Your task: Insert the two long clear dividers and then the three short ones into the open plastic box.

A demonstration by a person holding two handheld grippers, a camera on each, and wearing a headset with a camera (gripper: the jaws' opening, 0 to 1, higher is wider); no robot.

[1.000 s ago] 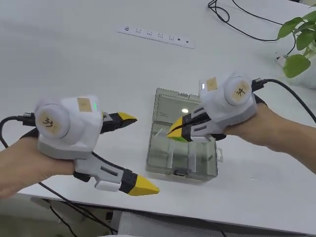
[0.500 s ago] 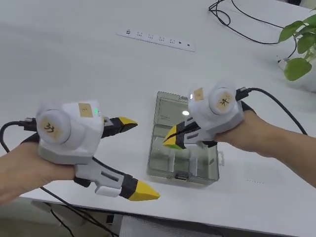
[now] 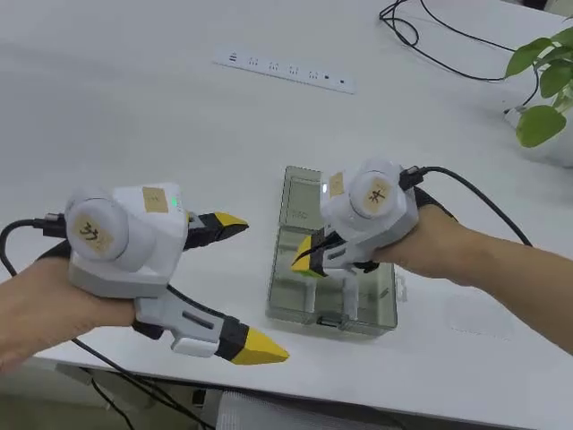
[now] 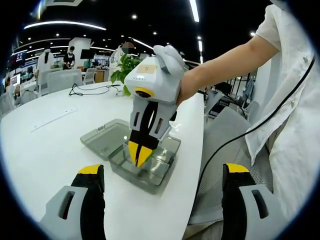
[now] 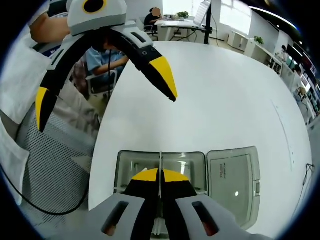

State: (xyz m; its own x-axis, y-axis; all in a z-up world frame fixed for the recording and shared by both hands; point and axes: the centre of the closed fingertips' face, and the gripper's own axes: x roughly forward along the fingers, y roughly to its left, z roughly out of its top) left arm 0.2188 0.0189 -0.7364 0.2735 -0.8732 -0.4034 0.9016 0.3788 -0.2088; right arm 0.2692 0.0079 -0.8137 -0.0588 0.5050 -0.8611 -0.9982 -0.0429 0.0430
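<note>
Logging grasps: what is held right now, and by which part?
The right gripper pinches a thin clear divider by its near edge; the rest points toward the open box. The left gripper is open, holding nothing.

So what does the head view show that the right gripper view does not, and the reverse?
Head view: a power strip, black cables and plant leaves farther back. Right gripper view: a thin clear divider pinched edge-on between the right tongs. Both: the open plastic box and the left tongs, spread open.
</note>
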